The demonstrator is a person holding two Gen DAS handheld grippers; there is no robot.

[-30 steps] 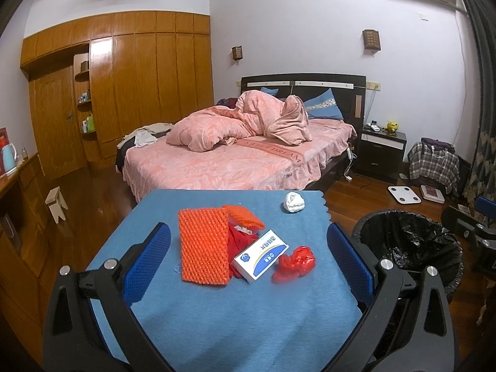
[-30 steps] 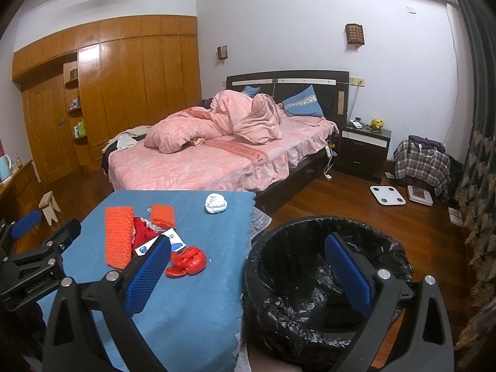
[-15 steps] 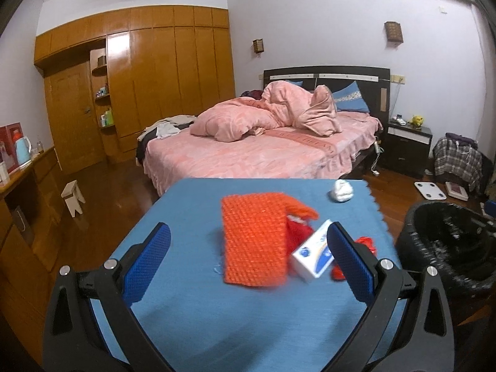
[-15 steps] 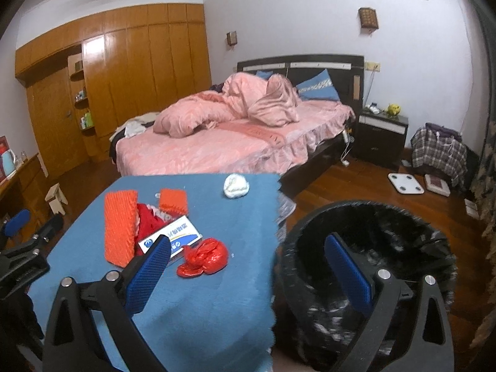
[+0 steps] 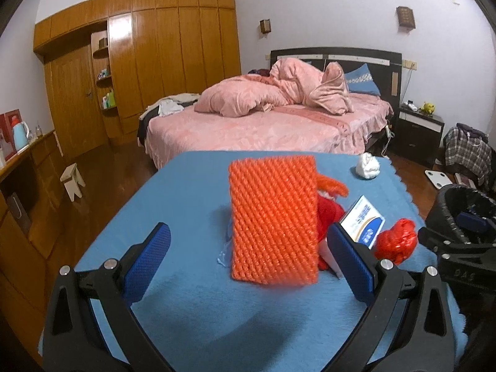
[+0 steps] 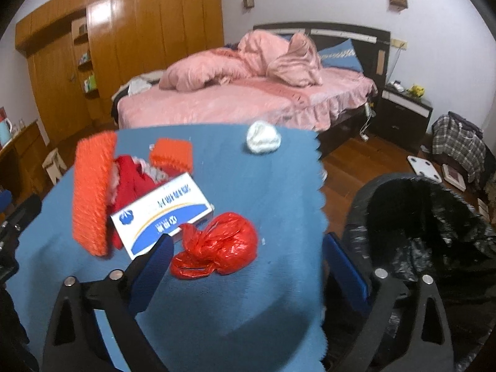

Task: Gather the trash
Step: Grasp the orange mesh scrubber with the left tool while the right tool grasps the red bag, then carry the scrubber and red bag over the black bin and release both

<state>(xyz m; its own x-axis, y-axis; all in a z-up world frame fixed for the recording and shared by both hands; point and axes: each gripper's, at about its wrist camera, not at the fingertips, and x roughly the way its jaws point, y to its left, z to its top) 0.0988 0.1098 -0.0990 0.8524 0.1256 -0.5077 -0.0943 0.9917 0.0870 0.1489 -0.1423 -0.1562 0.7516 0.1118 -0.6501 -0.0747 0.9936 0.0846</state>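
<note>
Trash, five loose lots, all on the blue-covered surface [image 5: 186,310]; none collected yet, by the look of it.

1. Orange foam net, large [image 5: 274,220]: nearest the left tool, flat, overlapping a red fabric piece [image 5: 328,214] at its right edge.
2. Orange foam net, small [image 6: 172,152]: far side of the pile, just beyond the red fabric.
3. White-and-blue carton [image 6: 161,214]: leaning on the pile, near end touching item 4.
4. Red plastic bag, knotted and crumpled [image 6: 217,248]: nearest the right tool, just beside the surface's right edge.
5. White crumpled wad [image 6: 263,138]: far right corner, well apart from the rest.

Receptacle: bin with black liner [image 6: 434,232], on the floor just right of the surface; probably set there so items need only a short carry over the edge.

Left tool [image 5: 248,257]: jaws spread wide, holding nothing, low over the near part of the surface, fingers bracketing item 1, the likely first pick.

Right tool [image 6: 248,272]: jaws spread wide, holding nothing, low over the near right corner, left finger [image 6: 152,266] close to item 4, right finger over the gap toward the bin. View is motion-blurred.

Background: pink bed [image 5: 263,124], wooden wardrobe [image 5: 155,62].
</note>
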